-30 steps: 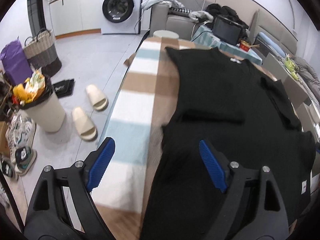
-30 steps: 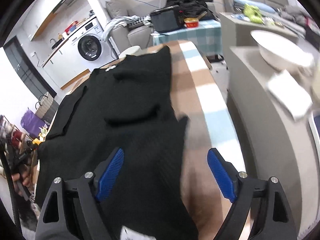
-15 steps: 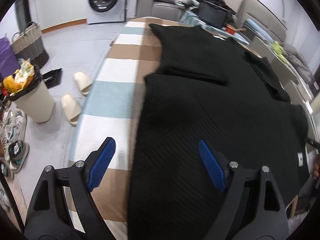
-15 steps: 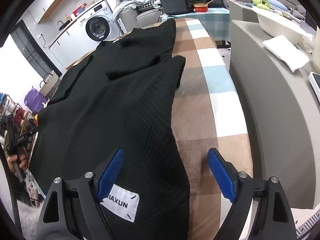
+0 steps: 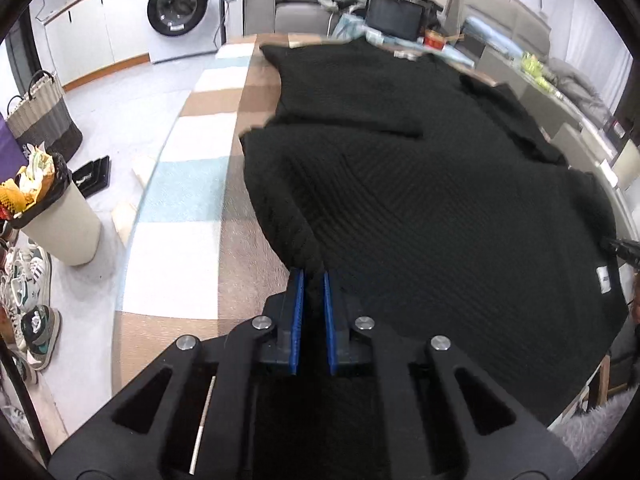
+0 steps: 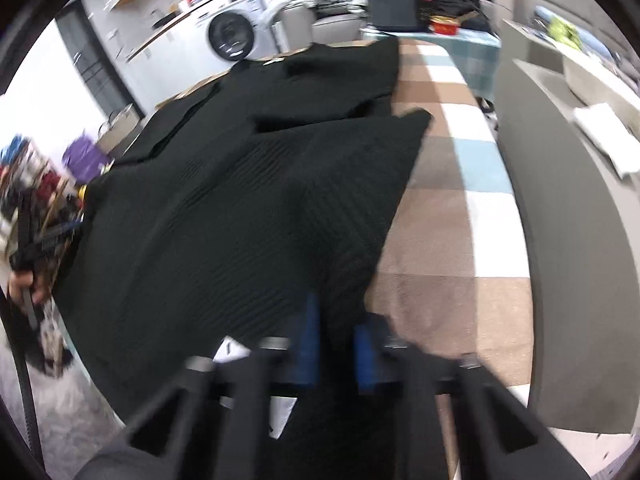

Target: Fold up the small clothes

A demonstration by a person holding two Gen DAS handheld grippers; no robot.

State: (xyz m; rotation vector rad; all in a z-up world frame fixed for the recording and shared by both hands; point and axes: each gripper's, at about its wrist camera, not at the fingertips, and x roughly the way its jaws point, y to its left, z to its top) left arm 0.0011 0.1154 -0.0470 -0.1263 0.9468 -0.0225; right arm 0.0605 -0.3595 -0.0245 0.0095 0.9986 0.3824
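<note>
A black knit garment [image 5: 420, 200] was spread flat on the checked cloth [image 5: 180, 208] of the table, its far sleeve parts already turned inward. The left gripper [image 5: 313, 280] was clamped on the near hem at one corner, a ridge of fabric being pinched between its blue pads. The right gripper [image 6: 336, 320] was closing on the opposite near corner, black fabric lying between its pads, beside a white label [image 6: 230, 350]; that view was blurred. Both corners were probably taken so that the hem could be carried toward the collar in one fold. The table ahead was unobstructed; a bin [image 5: 60, 216], shoes [image 5: 28, 280] and a washing machine [image 5: 180, 8] were left well aside on the floor.
</note>
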